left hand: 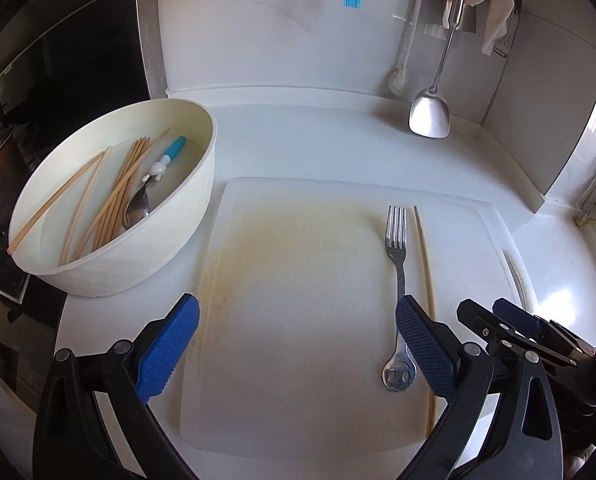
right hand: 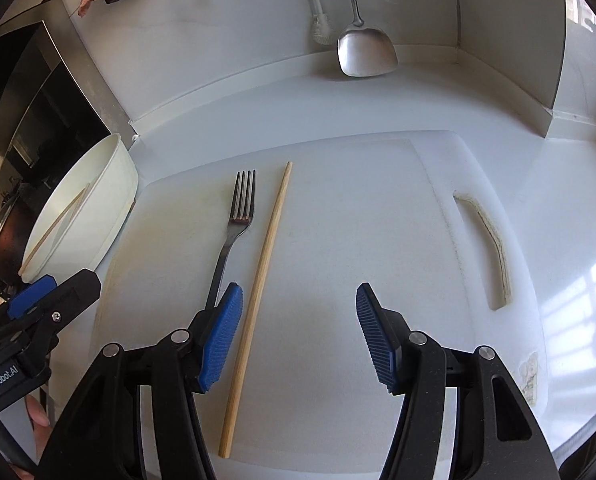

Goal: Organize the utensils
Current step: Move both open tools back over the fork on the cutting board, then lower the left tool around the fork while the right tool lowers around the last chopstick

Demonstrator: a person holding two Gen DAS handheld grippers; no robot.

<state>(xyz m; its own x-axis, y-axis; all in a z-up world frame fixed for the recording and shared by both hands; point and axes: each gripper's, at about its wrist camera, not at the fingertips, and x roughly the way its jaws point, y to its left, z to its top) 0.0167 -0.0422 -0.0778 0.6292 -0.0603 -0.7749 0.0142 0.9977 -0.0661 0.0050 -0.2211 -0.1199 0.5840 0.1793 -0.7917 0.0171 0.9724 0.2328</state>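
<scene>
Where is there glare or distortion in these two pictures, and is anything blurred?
Left wrist view: bright glare on the counter at right; the fisheye bends the cutting board edges; all sharp. Right wrist view: a window reflection on the counter at right; the fork and chopstick are sharp.

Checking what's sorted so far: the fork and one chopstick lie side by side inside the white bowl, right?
Not quite. The fork and the chopstick lie side by side on the cutting board, not in the white bowl; the right wrist view shows it.
</scene>
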